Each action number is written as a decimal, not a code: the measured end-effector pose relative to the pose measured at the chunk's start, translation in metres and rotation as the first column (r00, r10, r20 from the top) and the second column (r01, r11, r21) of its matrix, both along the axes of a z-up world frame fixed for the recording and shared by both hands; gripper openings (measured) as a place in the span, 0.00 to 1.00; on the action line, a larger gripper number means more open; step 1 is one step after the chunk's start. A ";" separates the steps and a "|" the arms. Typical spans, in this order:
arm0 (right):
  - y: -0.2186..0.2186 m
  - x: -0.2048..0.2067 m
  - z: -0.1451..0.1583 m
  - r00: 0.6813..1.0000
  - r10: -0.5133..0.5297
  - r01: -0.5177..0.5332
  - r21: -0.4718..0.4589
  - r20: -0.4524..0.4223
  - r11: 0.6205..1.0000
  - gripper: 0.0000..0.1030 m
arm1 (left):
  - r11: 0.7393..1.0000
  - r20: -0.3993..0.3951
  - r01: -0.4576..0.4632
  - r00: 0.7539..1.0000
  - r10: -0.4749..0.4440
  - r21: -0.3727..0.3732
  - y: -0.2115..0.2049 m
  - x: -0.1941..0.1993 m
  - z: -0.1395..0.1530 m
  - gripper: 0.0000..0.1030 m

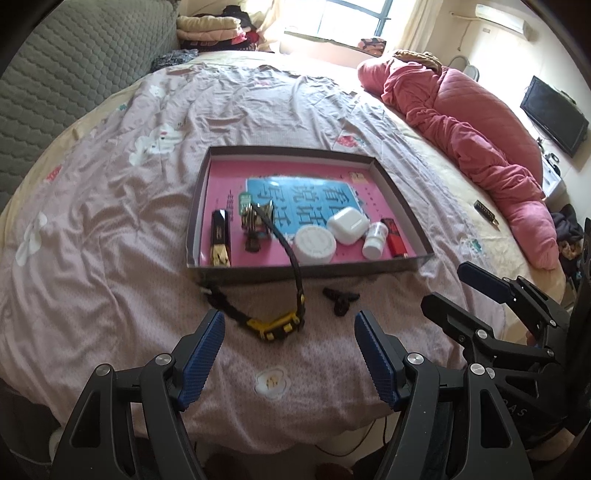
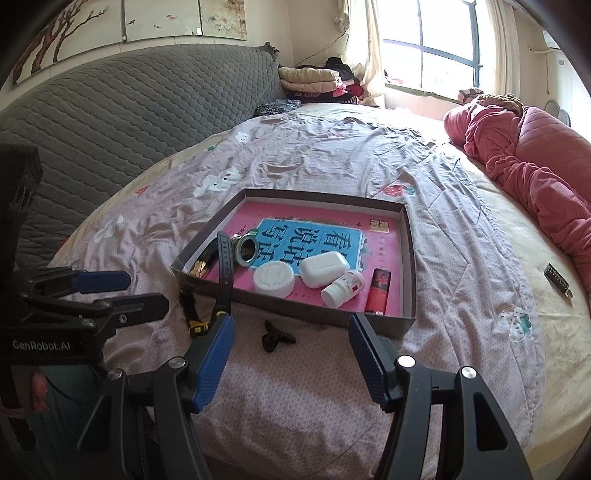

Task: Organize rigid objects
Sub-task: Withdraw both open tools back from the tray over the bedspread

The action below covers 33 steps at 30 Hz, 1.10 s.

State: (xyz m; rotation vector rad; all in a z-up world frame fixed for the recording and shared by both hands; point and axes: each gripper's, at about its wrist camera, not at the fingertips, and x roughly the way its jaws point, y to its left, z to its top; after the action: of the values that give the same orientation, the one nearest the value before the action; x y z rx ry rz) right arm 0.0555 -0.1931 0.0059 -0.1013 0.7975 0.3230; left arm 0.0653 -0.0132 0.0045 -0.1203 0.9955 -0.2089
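A shallow grey box (image 1: 310,275) (image 2: 295,306) with a pink book inside lies on the bed. It holds a black-gold lighter (image 1: 220,236), a metal ring piece (image 1: 255,218), a white round lid (image 1: 314,244) (image 2: 274,277), a white earbud case (image 1: 348,224) (image 2: 323,268), a small white bottle (image 1: 374,240) (image 2: 341,288) and a red lighter (image 1: 395,238) (image 2: 377,291). A yellow-black watch (image 1: 275,326) lies before the box, its strap leaning over the box edge. A small black clip (image 1: 340,300) (image 2: 275,336) lies beside it. My left gripper (image 1: 290,354) is open just short of the watch. My right gripper (image 2: 291,356) is open near the clip.
A pink quilt (image 1: 480,136) is bunched at the right side of the bed. A small dark bar (image 1: 485,211) (image 2: 557,284) lies near it. A grey padded headboard (image 2: 129,110) stands at the left. Folded clothes (image 1: 210,31) are piled by the window.
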 end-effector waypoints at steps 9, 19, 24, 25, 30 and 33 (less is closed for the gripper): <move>0.006 -0.007 -0.017 0.999 0.011 -0.011 -0.012 -0.048 1.000 0.62 | 1.000 -0.049 0.010 0.999 -0.010 0.005 0.003 -0.014 -0.023 0.72; 0.011 -0.014 -0.032 0.997 0.023 -0.025 -0.025 -0.078 0.999 0.62 | 1.000 -0.055 0.003 0.998 -0.004 -0.011 0.012 -0.024 -0.036 0.72; 0.013 -0.015 -0.039 0.995 0.027 -0.030 -0.024 -0.094 0.999 0.62 | 1.000 -0.057 0.005 0.998 -0.005 -0.008 0.013 -0.022 -0.041 0.72; 0.013 -0.015 -0.040 0.995 0.026 -0.029 -0.025 -0.097 0.999 0.62 | 1.000 -0.058 0.004 0.998 -0.004 -0.006 0.013 -0.023 -0.041 0.72; 0.014 -0.013 -0.045 0.993 0.026 -0.029 -0.026 -0.113 0.999 0.62 | 1.000 -0.057 0.004 0.998 -0.003 0.008 0.012 -0.014 -0.047 0.72; 0.014 -0.013 -0.048 0.993 0.022 -0.025 -0.031 -0.118 0.999 0.62 | 1.000 -0.058 0.014 0.998 -0.014 0.008 0.011 -0.008 -0.049 0.72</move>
State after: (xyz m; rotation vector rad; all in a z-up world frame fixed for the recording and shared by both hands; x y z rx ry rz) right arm 0.0429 -0.1795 -0.0424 -0.1227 0.9194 0.3409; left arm 0.0572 -0.0022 -0.0446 -0.1120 1.0553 -0.2148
